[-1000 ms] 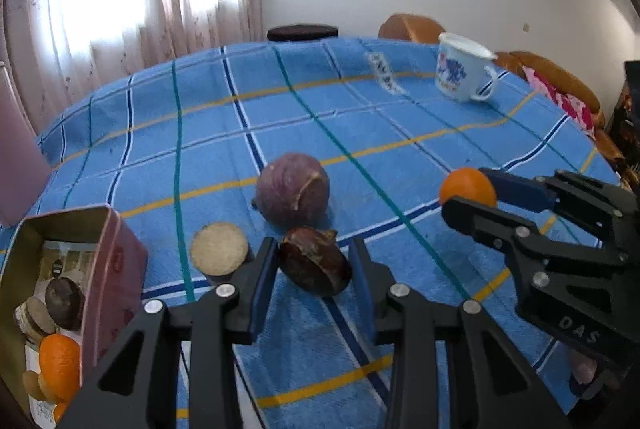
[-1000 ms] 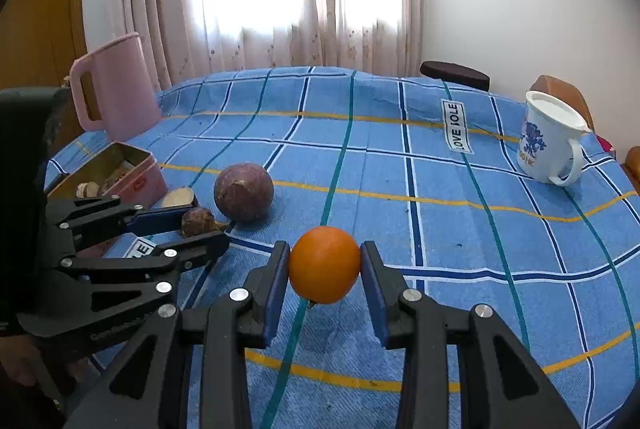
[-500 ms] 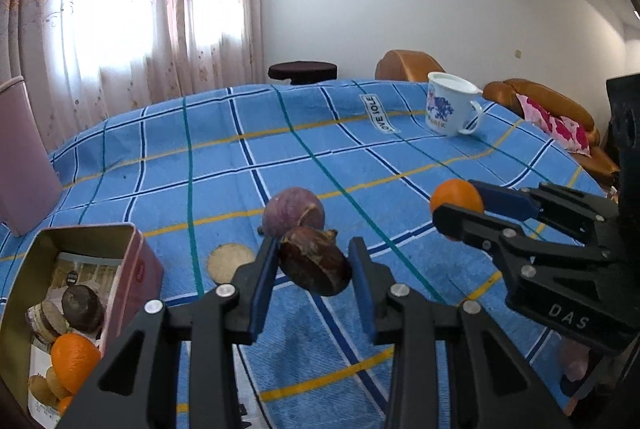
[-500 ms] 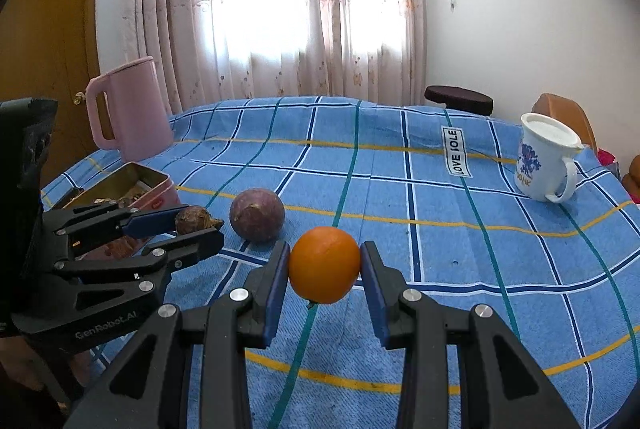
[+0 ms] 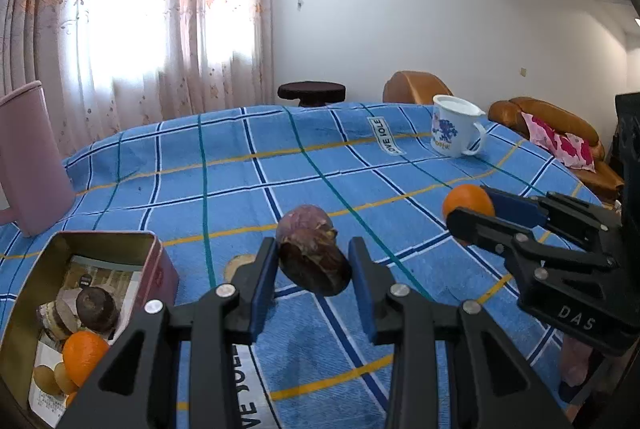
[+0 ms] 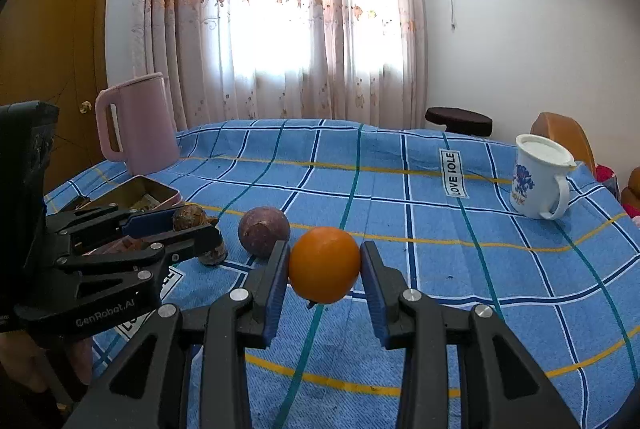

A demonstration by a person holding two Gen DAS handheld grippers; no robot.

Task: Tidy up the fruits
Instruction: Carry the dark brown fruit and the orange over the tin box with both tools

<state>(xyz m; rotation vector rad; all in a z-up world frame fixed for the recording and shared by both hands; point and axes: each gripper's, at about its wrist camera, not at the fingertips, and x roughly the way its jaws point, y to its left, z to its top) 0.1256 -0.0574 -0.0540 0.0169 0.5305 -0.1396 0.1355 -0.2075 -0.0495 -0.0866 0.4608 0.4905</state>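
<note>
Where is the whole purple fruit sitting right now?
The purple fruit rests on the blue checked tablecloth, just beyond the left gripper and its held brown fruit half, right of the open tin.

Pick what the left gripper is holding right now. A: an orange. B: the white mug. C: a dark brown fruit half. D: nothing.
C: the left gripper is shut on the dark brown fruit half, lifted above the tablecloth; the orange sits in the right gripper.
</note>
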